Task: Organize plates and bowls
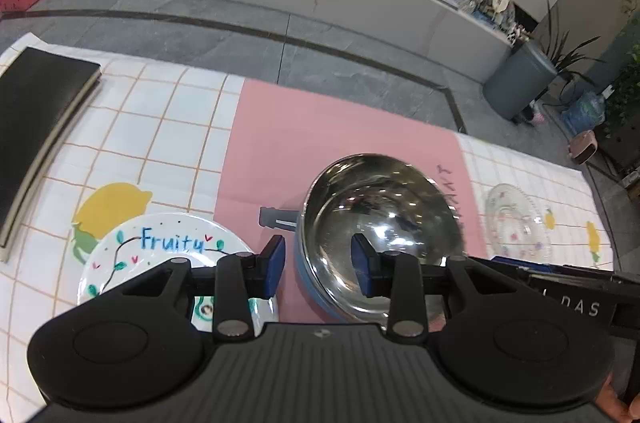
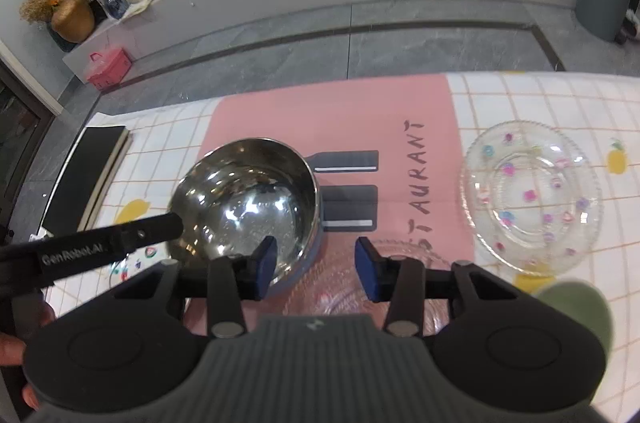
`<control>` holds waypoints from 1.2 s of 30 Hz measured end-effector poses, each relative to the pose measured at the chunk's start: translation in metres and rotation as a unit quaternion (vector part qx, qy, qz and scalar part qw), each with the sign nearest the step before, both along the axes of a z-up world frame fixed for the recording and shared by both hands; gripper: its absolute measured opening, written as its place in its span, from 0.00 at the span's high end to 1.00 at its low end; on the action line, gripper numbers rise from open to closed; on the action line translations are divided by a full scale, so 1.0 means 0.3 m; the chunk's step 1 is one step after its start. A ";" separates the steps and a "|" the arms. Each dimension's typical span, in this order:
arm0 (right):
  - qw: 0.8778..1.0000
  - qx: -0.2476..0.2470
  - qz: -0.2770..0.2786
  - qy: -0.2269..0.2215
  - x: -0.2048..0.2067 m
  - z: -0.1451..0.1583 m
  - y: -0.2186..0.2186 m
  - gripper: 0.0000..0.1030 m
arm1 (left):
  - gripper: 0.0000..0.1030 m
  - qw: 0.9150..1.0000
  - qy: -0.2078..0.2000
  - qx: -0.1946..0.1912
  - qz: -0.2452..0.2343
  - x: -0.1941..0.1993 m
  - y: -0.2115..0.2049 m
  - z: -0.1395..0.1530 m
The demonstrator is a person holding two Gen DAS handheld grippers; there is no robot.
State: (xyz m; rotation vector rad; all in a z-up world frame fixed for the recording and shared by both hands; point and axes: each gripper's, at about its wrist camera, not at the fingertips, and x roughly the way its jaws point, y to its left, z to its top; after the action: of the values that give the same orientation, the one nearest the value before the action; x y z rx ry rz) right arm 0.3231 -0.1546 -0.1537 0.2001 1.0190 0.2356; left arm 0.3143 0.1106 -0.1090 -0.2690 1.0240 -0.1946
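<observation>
A steel bowl (image 1: pixel 380 219) (image 2: pixel 248 199) with a blue outside stands on the pink mat (image 1: pixel 320 135). My left gripper (image 1: pixel 320 267) is open and straddles the bowl's left rim, one finger outside and one over the inside; the pads do not press on it. In the right wrist view its finger (image 2: pixel 160 227) reaches that rim. My right gripper (image 2: pixel 316 267) is open just right of the steel bowl, above a clear glass bowl (image 2: pixel 340 287) half hidden under it. A white "Fruity" plate (image 1: pixel 168 251) lies left of the mat. A clear flowered glass plate (image 1: pixel 516 223) (image 2: pixel 532 195) lies to the right.
A black book (image 1: pixel 40 111) (image 2: pixel 92 175) lies at the table's far left. The checked tablecloth (image 1: pixel 168 127) ends at the far edge, with grey floor beyond. A person's hand (image 2: pixel 16 343) holds the left gripper. The right gripper's body (image 1: pixel 568 291) crosses the left view.
</observation>
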 end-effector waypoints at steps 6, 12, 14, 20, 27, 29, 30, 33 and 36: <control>1.000 0.004 -0.009 0.019 0.073 -0.055 0.017 0.69 | 0.64 1.000 0.010 -0.003 0.009 0.040 -0.001 -0.045; 0.999 0.010 -0.010 0.030 0.100 -0.083 0.028 0.86 | 0.81 1.000 0.011 0.007 0.002 0.042 -0.021 -0.052; 0.999 0.016 -0.011 0.031 0.102 -0.085 0.027 0.91 | 0.88 1.000 0.010 0.018 0.002 0.041 -0.030 -0.047; 0.999 0.011 -0.015 0.028 0.095 -0.071 0.029 0.93 | 0.90 1.000 0.011 0.022 0.004 0.026 -0.031 -0.022; 1.000 0.018 -0.007 0.006 -0.001 0.042 0.021 0.93 | 0.90 0.999 -0.009 0.034 0.008 -0.078 -0.035 0.128; 1.000 0.024 -0.002 0.001 -0.049 0.088 0.017 0.93 | 0.90 0.999 -0.014 0.034 0.012 -0.127 -0.031 0.185; 1.000 0.025 0.001 -0.002 -0.077 0.113 0.015 0.93 | 0.90 0.999 -0.017 0.036 0.012 -0.154 -0.031 0.214; 1.000 0.022 0.015 -0.012 -0.174 0.188 0.011 0.93 | 0.90 0.999 -0.023 0.045 0.006 -0.241 -0.037 0.291; 0.999 0.024 0.028 -0.015 -0.276 0.255 0.002 0.93 | 0.90 0.999 -0.025 0.044 0.009 -0.334 -0.037 0.355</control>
State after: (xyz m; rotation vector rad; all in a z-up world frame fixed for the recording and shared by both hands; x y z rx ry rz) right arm 0.2402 -0.1539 -0.0773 0.2109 0.9897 0.3143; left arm 0.2140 0.0995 -0.0023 -0.1921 0.9771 -0.1394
